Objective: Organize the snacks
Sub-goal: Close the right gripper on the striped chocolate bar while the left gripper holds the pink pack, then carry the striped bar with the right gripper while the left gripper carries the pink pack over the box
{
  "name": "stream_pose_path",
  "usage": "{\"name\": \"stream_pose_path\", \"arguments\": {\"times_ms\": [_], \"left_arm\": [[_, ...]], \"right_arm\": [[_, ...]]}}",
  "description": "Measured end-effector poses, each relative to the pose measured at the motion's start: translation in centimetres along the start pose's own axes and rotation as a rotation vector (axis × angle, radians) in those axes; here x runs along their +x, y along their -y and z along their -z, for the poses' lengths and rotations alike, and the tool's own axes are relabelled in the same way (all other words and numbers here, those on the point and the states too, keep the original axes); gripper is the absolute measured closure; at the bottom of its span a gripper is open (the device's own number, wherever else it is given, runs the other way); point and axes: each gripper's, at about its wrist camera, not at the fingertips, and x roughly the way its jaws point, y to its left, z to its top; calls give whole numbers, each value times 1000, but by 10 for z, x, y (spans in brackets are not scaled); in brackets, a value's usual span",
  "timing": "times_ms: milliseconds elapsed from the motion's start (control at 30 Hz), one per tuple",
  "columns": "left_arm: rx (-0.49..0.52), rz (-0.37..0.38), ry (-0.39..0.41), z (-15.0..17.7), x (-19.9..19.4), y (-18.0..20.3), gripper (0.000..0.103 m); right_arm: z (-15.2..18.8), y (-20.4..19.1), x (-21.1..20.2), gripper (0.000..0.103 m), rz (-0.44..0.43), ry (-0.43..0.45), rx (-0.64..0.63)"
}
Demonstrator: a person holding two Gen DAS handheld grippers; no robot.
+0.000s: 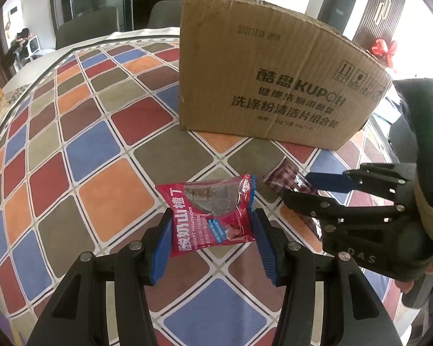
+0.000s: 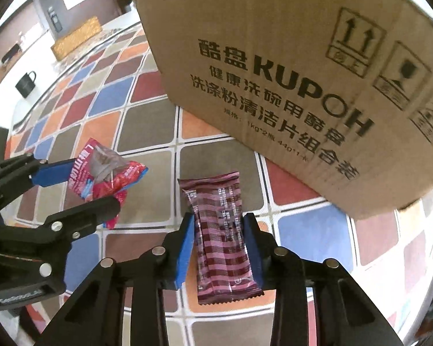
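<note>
My left gripper (image 1: 212, 225) is shut on a red yogurt hawthorn snack packet (image 1: 210, 210), its blue pads pressing both sides. It also shows in the right wrist view (image 2: 106, 173), held by the left gripper (image 2: 80, 184). My right gripper (image 2: 219, 230) is shut on a maroon striped snack packet (image 2: 222, 236). In the left wrist view the right gripper (image 1: 300, 187) holds that packet (image 1: 283, 178) just right of the red one. A brown cardboard box (image 1: 274, 69) stands behind both, close to the right gripper (image 2: 288, 72).
The table carries a checked cloth (image 1: 101, 144) of red, blue, orange and grey squares. A black mug (image 2: 26, 83) and a golden box (image 2: 75, 40) sit at the table's far left. Chairs (image 1: 83, 28) stand beyond the far edge.
</note>
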Motion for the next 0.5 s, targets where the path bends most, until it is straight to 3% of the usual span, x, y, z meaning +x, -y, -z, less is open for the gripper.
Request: {"name": "stream_pose_path", "arguments": {"times_ms": [500], "left_arm": [[50,15,106,-6,-44,10,51]], "right_arm": [[9,2,-60,68,12,166,161]]}}
